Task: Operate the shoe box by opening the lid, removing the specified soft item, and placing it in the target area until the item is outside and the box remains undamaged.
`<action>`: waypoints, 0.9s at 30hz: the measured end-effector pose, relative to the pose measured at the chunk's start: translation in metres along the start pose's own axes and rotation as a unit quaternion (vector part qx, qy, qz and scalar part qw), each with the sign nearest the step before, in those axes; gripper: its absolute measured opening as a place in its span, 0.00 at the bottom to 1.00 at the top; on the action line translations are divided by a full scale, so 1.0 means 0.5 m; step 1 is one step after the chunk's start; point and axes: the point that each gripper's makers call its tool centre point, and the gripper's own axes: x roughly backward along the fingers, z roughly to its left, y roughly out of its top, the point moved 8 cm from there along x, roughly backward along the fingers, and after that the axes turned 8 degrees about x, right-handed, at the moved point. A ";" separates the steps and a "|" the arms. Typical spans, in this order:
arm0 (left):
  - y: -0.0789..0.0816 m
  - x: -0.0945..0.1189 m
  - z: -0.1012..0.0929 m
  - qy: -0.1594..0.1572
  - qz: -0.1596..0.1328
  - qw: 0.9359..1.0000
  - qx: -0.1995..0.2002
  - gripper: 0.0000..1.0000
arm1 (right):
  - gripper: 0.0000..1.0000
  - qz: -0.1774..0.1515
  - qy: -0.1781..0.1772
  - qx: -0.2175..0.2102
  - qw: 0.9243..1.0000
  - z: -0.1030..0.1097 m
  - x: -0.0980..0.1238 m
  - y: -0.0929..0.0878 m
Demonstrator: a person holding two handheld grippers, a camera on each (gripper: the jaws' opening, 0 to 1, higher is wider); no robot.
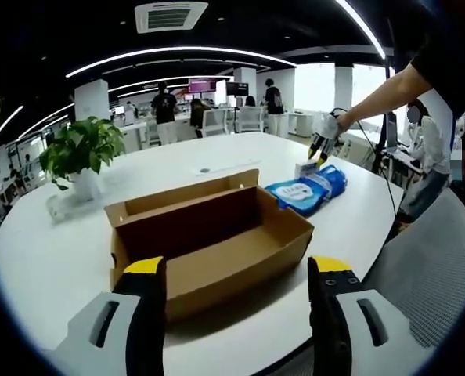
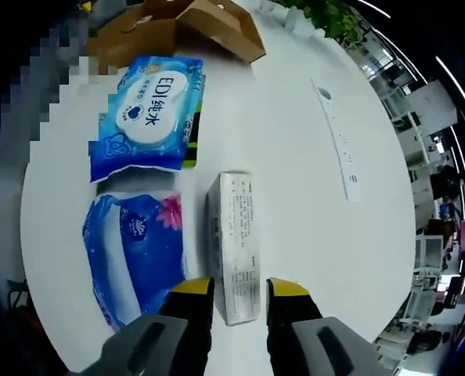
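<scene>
On the round white table (image 1: 52, 258), near its edge, the shoe box (image 1: 209, 243) stands open and looks empty; the soft packs lie outside. Placing seems nearly done. Left gripper (image 1: 236, 290) hovers spread before the box. Right gripper view adds a wet-wipes pack (image 2: 150, 117), a tissue pack (image 2: 135, 251) and a small white carton (image 2: 236, 243) between the spread right gripper (image 2: 239, 294) jaws; next, probably lift clear.
</scene>
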 end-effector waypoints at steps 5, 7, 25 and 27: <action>-0.001 0.000 -0.001 -0.002 0.000 1.000 0.001 0.76 | 0.29 -0.002 -0.010 -0.006 1.000 0.007 0.011 0.003; -0.002 0.000 0.001 -0.002 0.001 1.000 0.000 0.76 | 0.30 -0.005 -0.015 -0.011 1.000 0.005 0.014 0.005; -0.002 0.002 -0.010 -0.013 -0.001 1.000 -0.003 0.77 | 0.46 -0.102 -0.076 -0.155 0.980 0.044 0.095 0.081; -0.002 0.002 -0.012 -0.016 -0.002 1.000 -0.003 0.77 | 0.49 -0.109 -0.078 -0.161 0.978 0.057 0.102 0.093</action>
